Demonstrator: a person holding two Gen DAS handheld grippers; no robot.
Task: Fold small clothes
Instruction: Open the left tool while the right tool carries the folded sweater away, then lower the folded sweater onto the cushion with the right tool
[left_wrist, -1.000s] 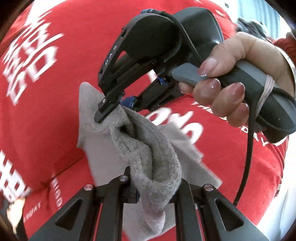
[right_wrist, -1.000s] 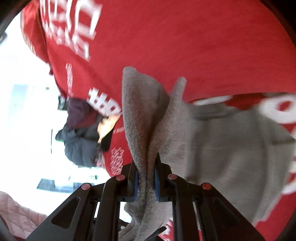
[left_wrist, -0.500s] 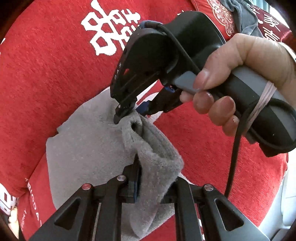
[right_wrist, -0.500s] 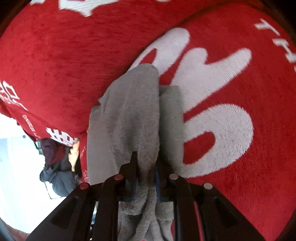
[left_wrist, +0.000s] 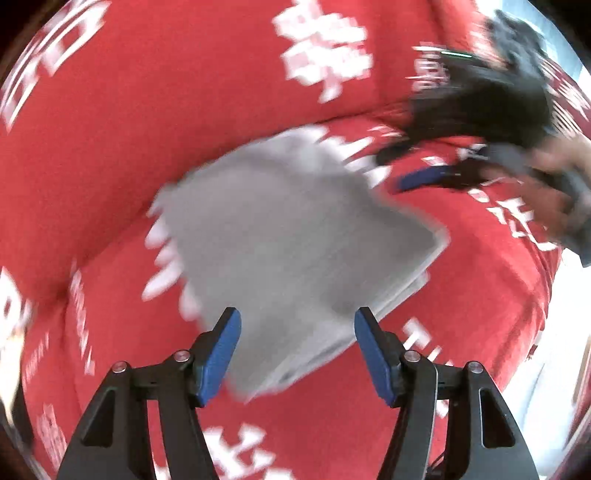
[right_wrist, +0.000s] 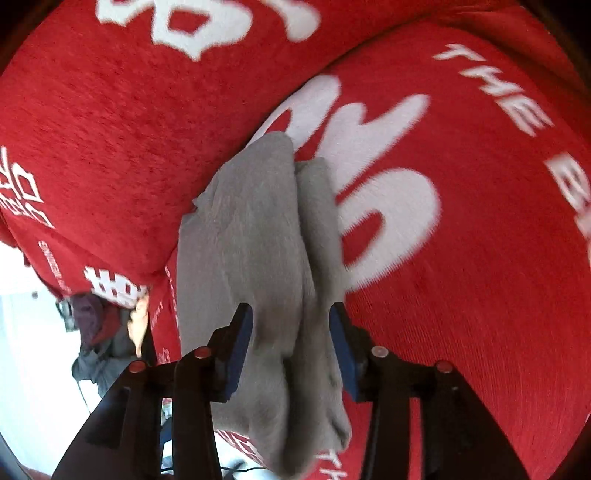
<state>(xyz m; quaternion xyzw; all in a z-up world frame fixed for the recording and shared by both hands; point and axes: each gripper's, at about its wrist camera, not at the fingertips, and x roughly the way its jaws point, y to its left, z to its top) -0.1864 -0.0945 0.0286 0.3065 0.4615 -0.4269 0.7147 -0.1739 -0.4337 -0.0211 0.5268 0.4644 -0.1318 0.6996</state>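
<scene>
Grey knit garment now lies folded flat on the red printed sofa cover, where half a second ago both tools pinched it. The left hand-held gripper has let go, jaws apart above the cloth. The right hand-held gripper has also spread, cloth loose between its jaws. This fold looks finished.

White "THE" on red cover, other lettering perhaps Chinese

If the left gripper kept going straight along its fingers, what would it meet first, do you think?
Most likely the folded grey fabric garment, lying on the red printed cushion directly beyond the open left gripper; motion blur leaves depth uncertain.
</scene>
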